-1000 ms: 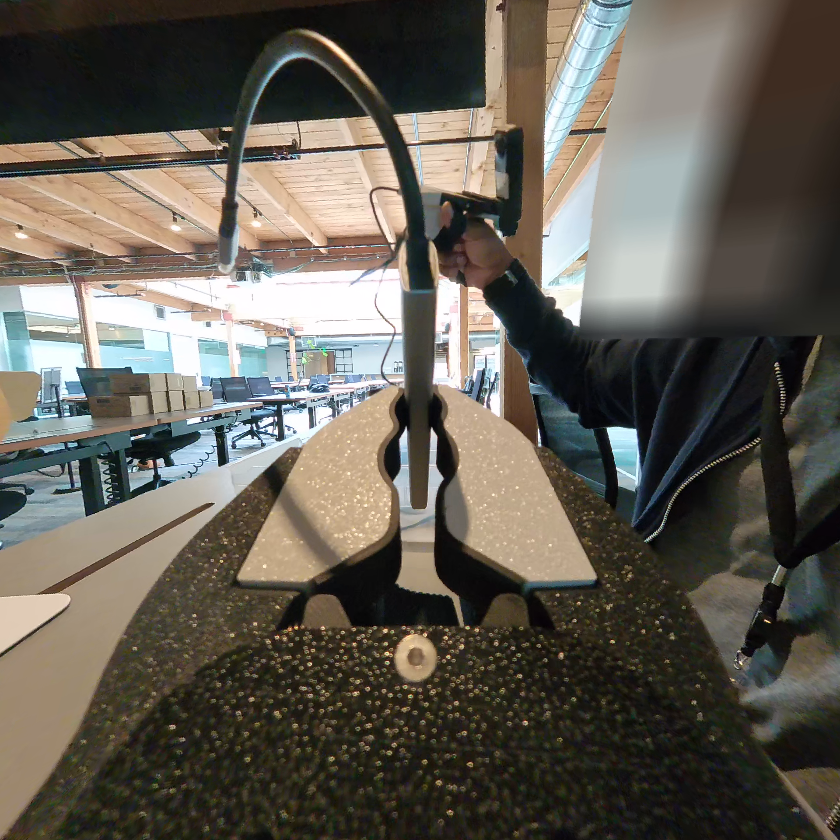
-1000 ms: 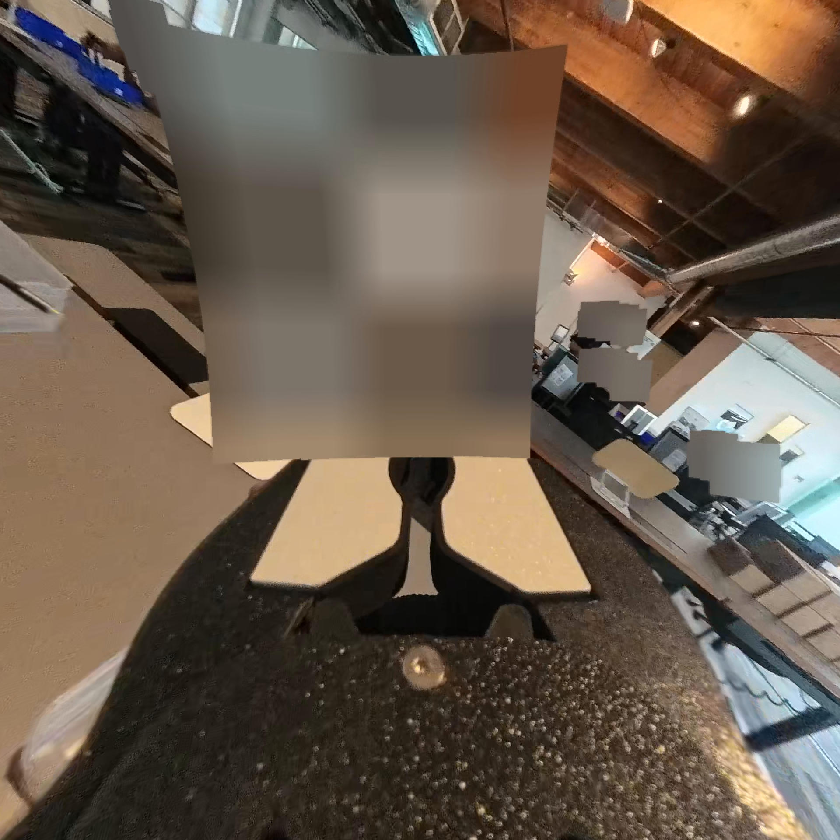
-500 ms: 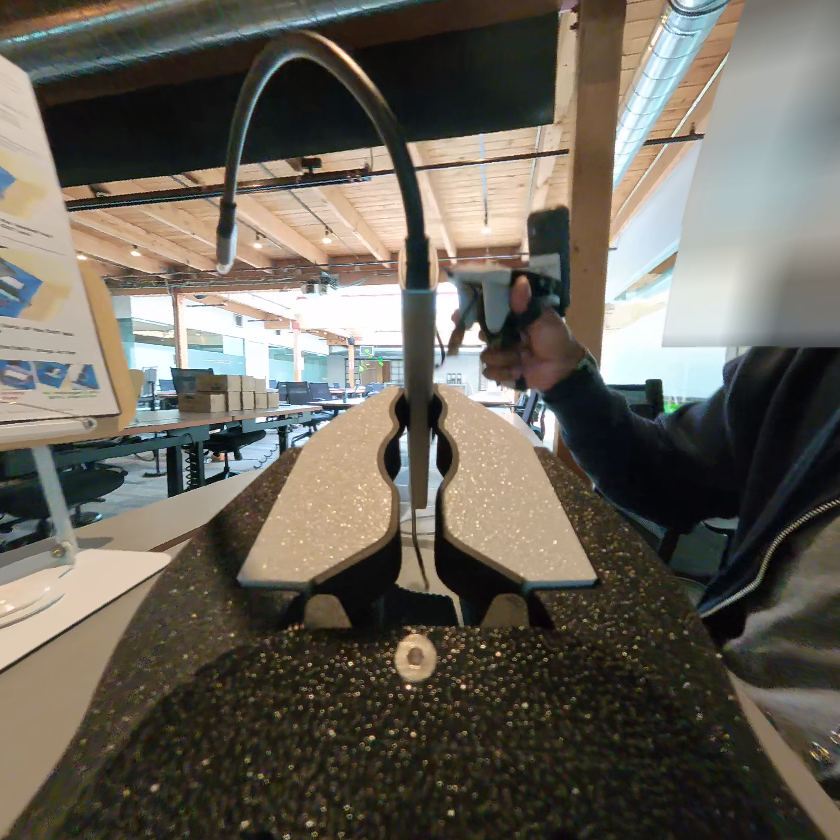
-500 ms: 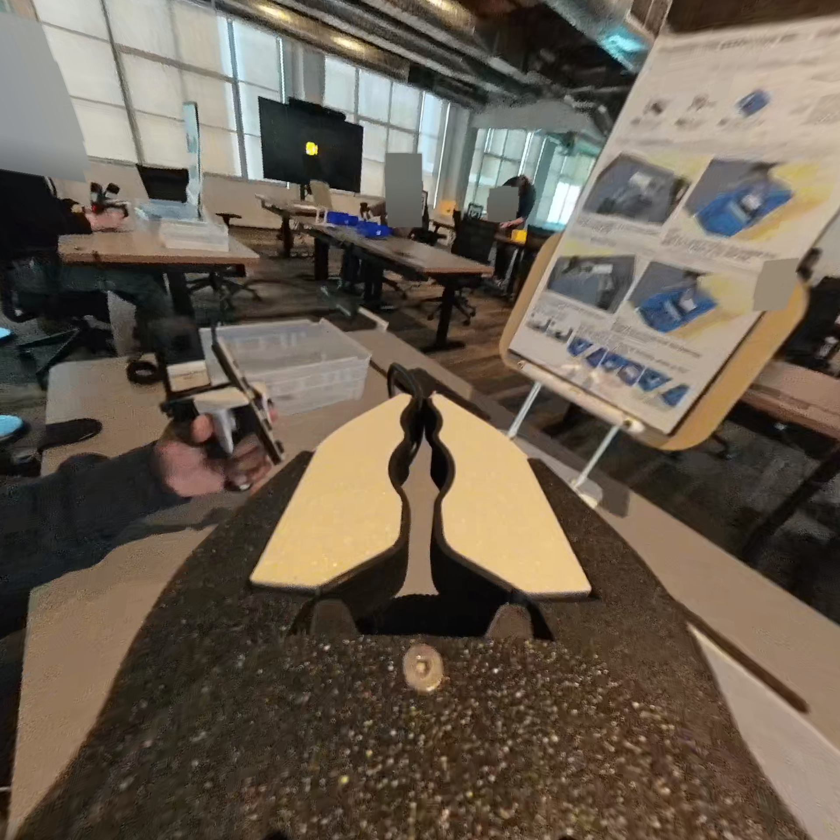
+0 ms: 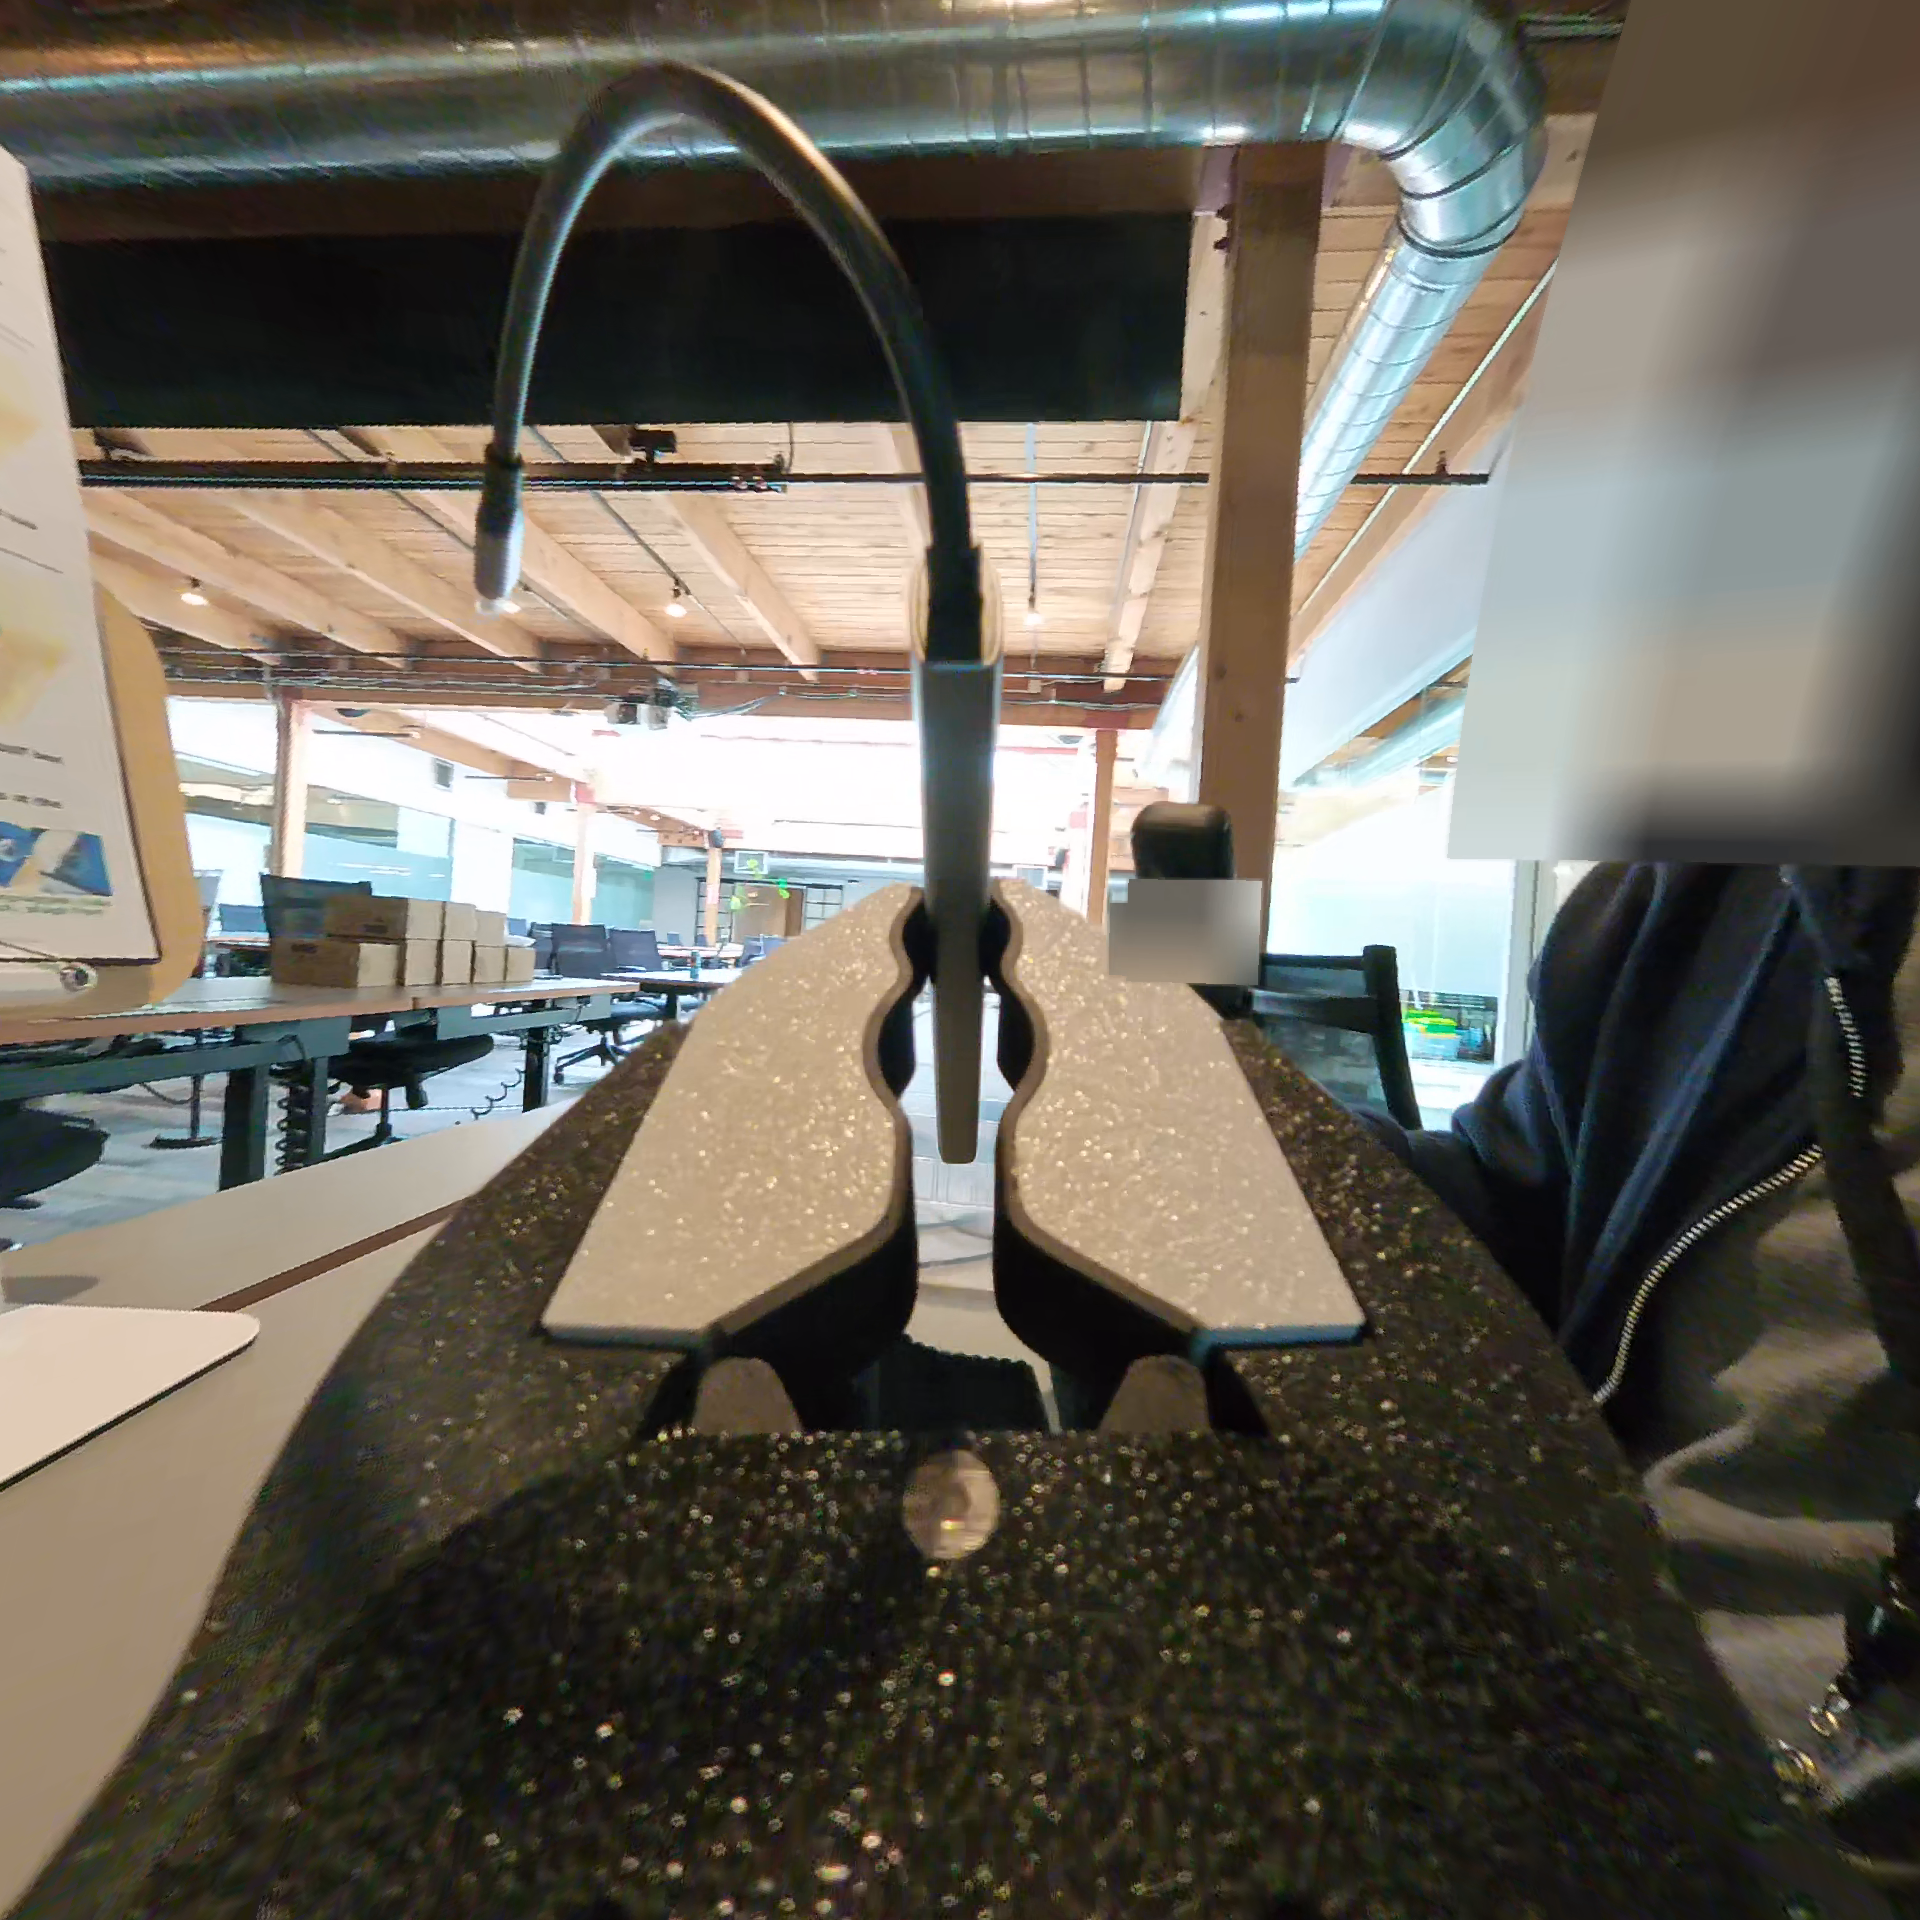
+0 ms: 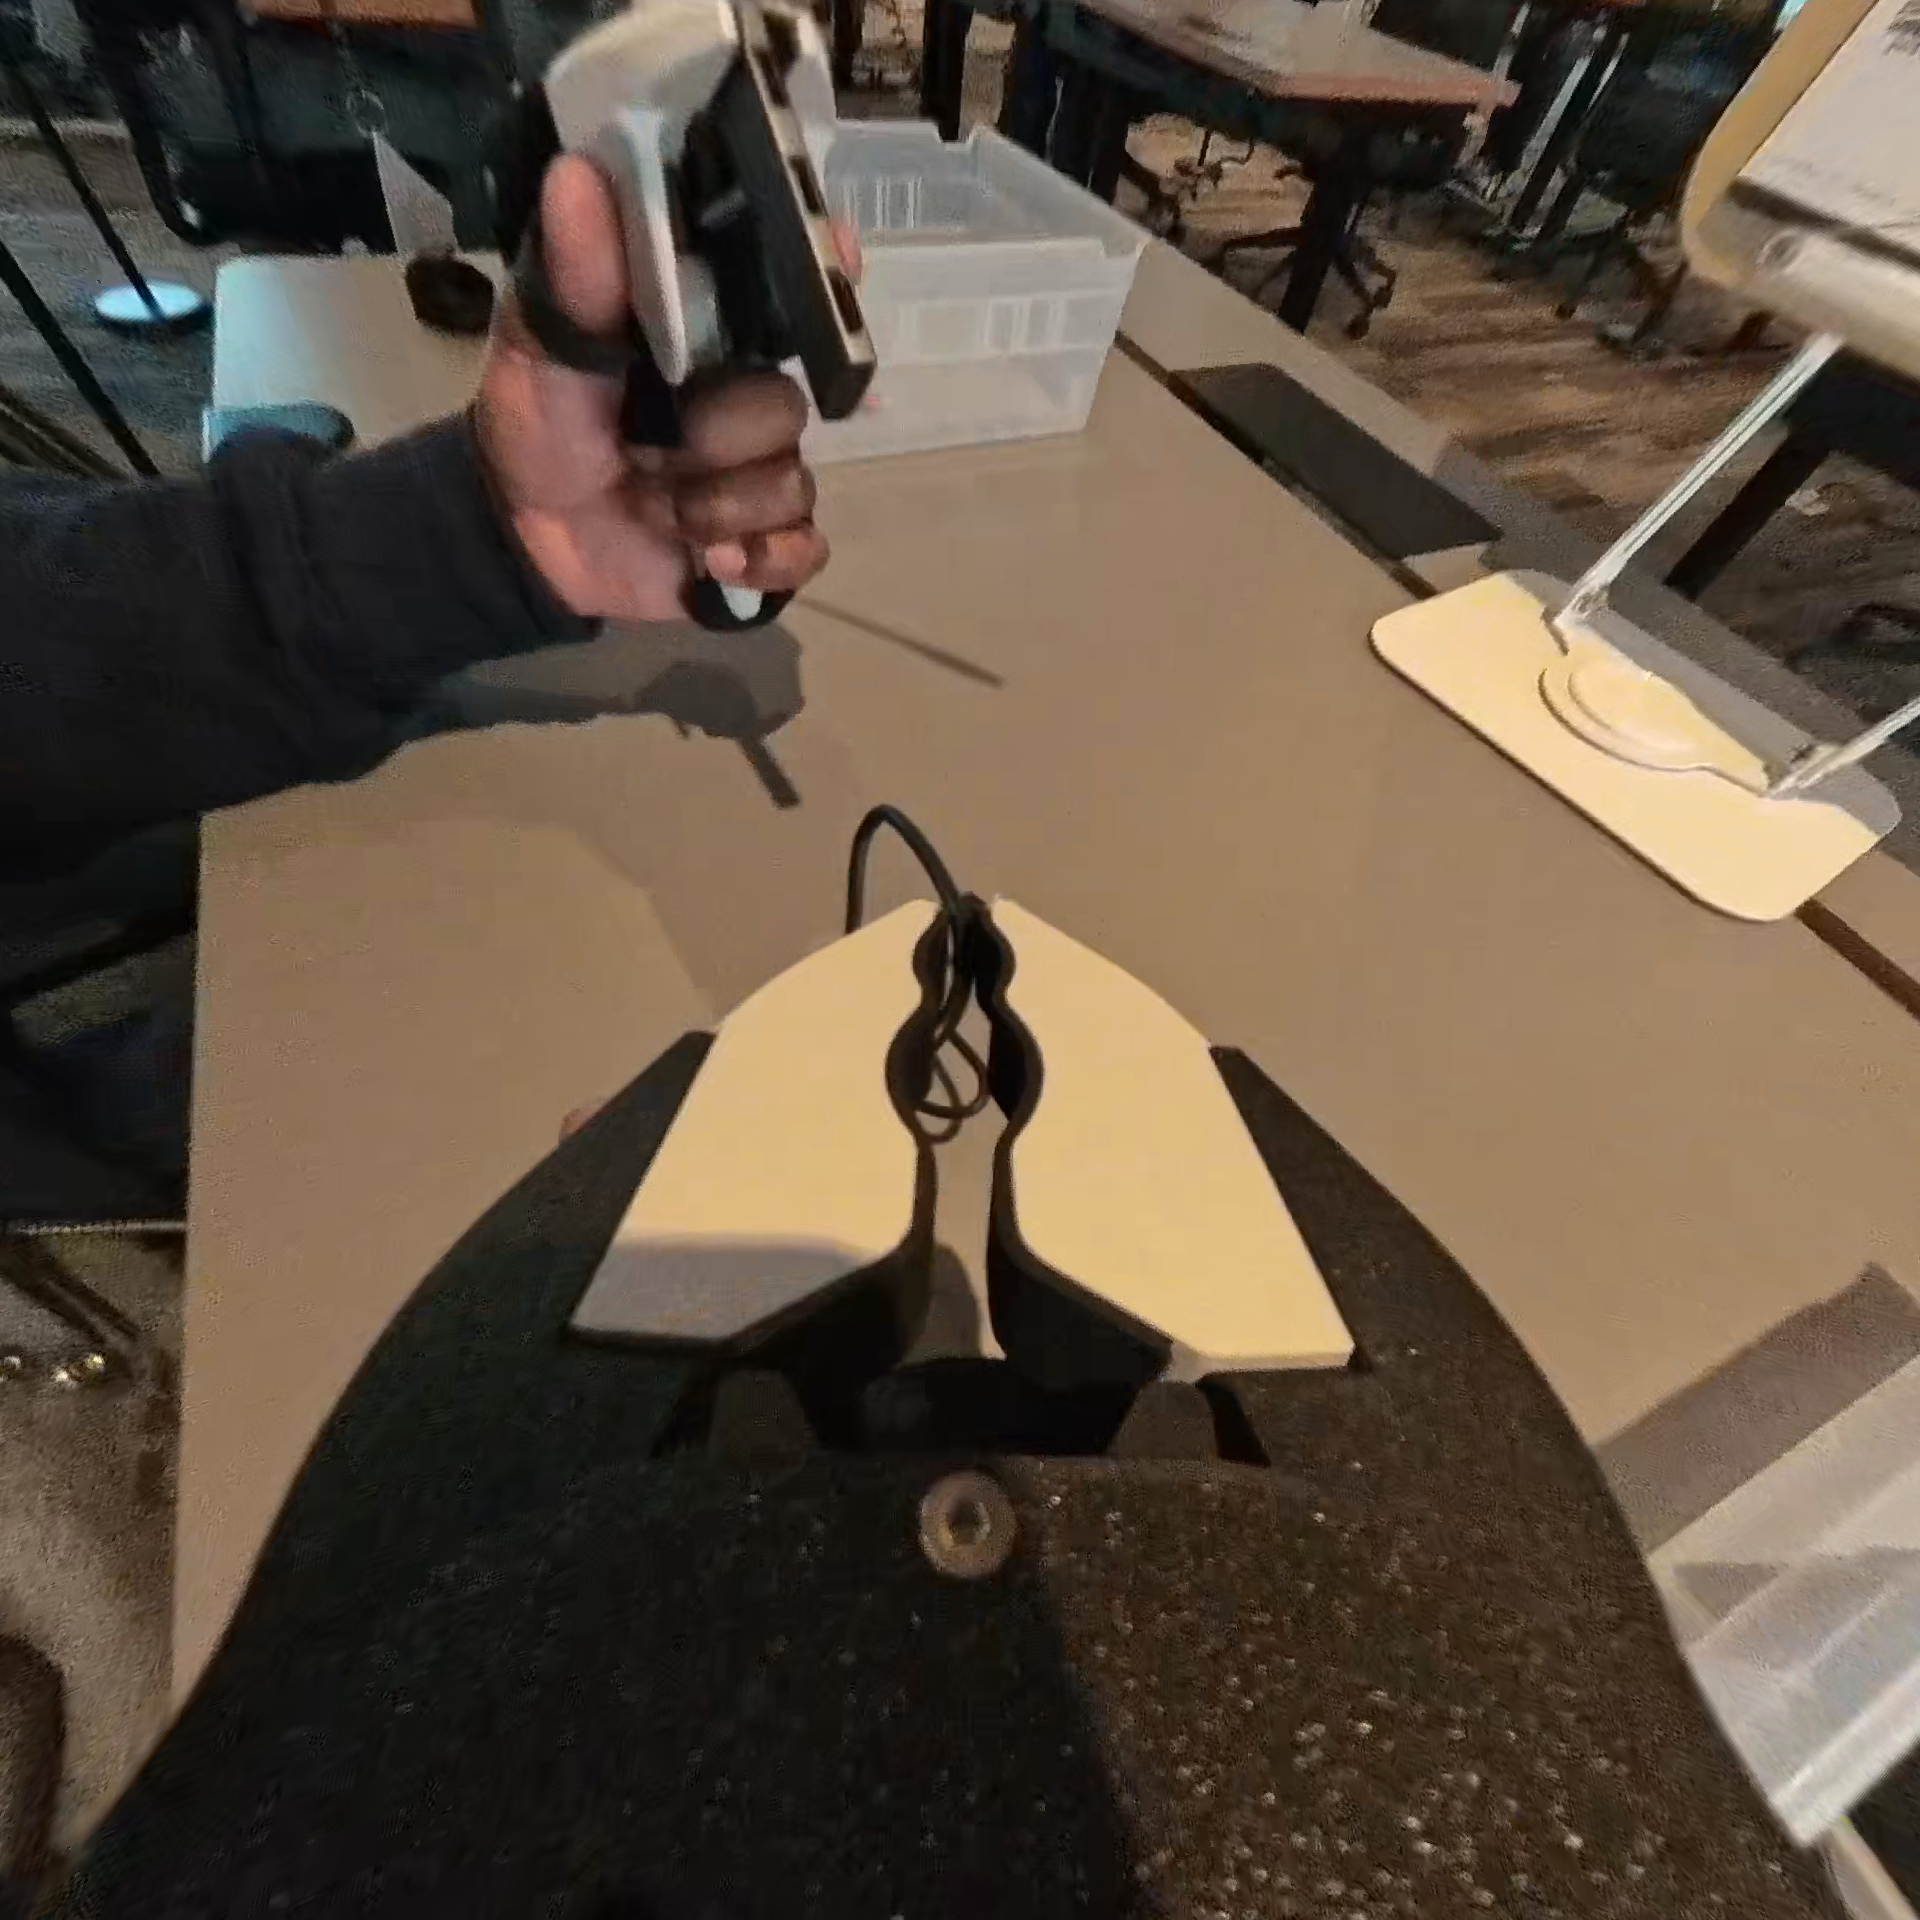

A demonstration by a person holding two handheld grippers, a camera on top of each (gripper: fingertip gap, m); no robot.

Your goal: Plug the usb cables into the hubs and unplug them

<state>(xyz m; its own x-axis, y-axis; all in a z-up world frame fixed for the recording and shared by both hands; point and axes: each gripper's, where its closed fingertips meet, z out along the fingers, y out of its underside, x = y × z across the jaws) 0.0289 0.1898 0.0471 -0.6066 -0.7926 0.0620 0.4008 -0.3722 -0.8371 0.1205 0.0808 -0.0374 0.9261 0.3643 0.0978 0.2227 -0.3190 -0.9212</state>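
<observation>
Hub [image 5: 956, 935] — a slim grey slab — stands edge-on in the left wrist view, pinched between the nearly closed fingers of the left tool [image 5: 956, 935]. Its dark cable [image 5: 727, 187] arches up and over to the left, the plug [image 5: 497, 545] hanging free. Left of it stands a sign board [image 5: 73, 623]; a dark sleeve [image 5: 1621, 1091] fills the right.

In the right wrist view the right tool [image 6: 964, 925] is closed on a thin black cable [image 6: 935, 1039], looped between its fingers above the tan counter [image 6: 1143, 675]. Far left, a hand [image 6: 644, 488] holds the other tool, the hub's ports facing right. Beyond sits a clear bin [image 6: 987, 270]; the sign's base [image 6: 1621, 748] lies to the right.
</observation>
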